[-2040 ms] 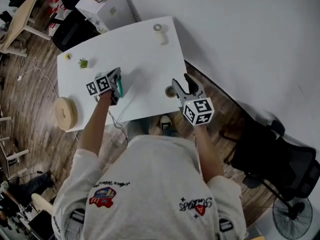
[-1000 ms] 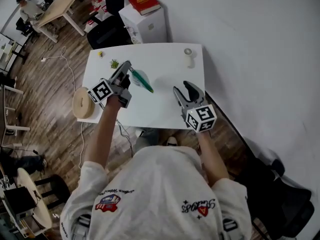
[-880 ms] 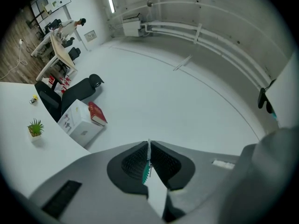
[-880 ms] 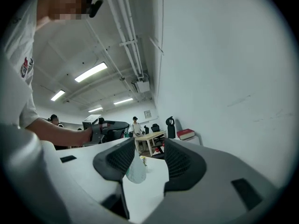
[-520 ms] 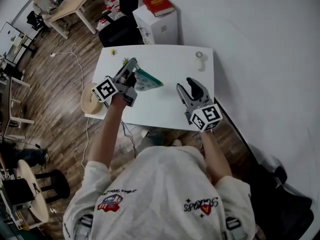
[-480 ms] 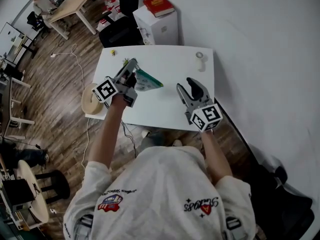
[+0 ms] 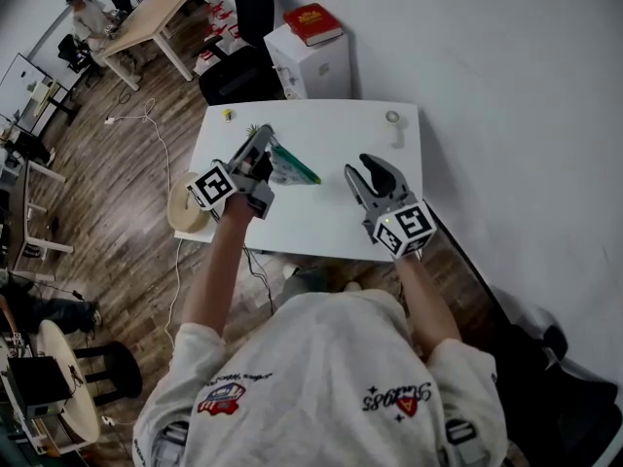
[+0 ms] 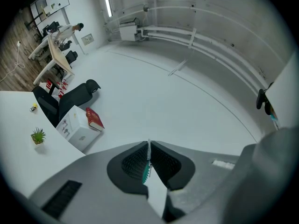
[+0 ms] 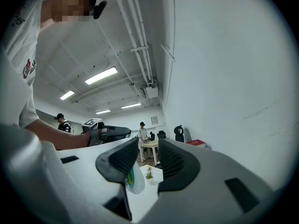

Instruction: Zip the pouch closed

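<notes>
**One thin edge was all I had**

The white rectangular table [image 7: 321,217] lay below both my arms, and everything I judged risky hung over it, not on it.

My left tongs [image 7: 259,153] were above the table's left half, jaws shut tight. In the left gripper view [image 8: 148,146] they pinched only a thin edge of the flat teal-and-white pouch [image 8: 155,197], with no gap between the pads. My right tongs [image 7: 374,175] hovered over the table's right half, well apart from the pouch. Their jaws stood wide open with nothing between them [image 9: 147,147].

The pouch [image 7: 295,170] hung clear of the table's top, sticking out from the left jaws toward the table's middle, its free end unsupported.

My biggest worry was the grip. With so little fabric clamped, a pull along the zip could drag the pouch out of the left jaws and drop it onto the table. Next, the loose end could swing or fold as the right tongs closed in, so I might nip fabric and not the slider. Smallest in size but real: I couldn't make out the zip pull in any view, so closing the right jaws on a guess could miss it or jam the teeth.
</notes>
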Available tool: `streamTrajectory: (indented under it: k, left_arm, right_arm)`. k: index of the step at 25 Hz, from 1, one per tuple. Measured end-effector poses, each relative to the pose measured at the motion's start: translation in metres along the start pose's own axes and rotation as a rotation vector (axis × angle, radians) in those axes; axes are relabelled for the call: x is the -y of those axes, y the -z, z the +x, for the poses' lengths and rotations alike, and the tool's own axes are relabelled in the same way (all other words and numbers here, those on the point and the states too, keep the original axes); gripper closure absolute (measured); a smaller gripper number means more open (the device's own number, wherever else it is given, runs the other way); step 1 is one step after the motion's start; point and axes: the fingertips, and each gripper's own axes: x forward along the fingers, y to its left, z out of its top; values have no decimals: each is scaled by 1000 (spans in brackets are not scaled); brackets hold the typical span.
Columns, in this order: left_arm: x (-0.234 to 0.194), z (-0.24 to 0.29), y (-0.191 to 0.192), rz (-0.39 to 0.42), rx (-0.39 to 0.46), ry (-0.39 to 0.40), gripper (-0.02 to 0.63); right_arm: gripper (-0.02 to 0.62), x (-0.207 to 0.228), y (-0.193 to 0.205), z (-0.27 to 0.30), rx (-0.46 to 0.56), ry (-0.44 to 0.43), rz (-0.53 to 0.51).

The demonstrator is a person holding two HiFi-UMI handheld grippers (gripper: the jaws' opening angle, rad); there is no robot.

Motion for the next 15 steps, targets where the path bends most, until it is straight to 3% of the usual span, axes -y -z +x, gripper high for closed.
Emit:
streamTrajectory:
  k: [3, 7, 10, 15]
  left_arm:
    - [3, -2, -1, -1, 10, 4, 589]
    - [6, 1, 3, -19, 12, 7, 589]
    - [6, 5, 3, -19, 13, 8, 589]
    - [16, 5, 7, -33, 23, 13, 589]
  right_arm:
    - [525, -5, -5, 9, -7, 3, -29]
    - [529, -9, -10, 24, -26, 10, -24]
    - [465, -15, -13, 40, -20, 3, -11]
    - [424, -40, -14, 57, -47, -36, -84]
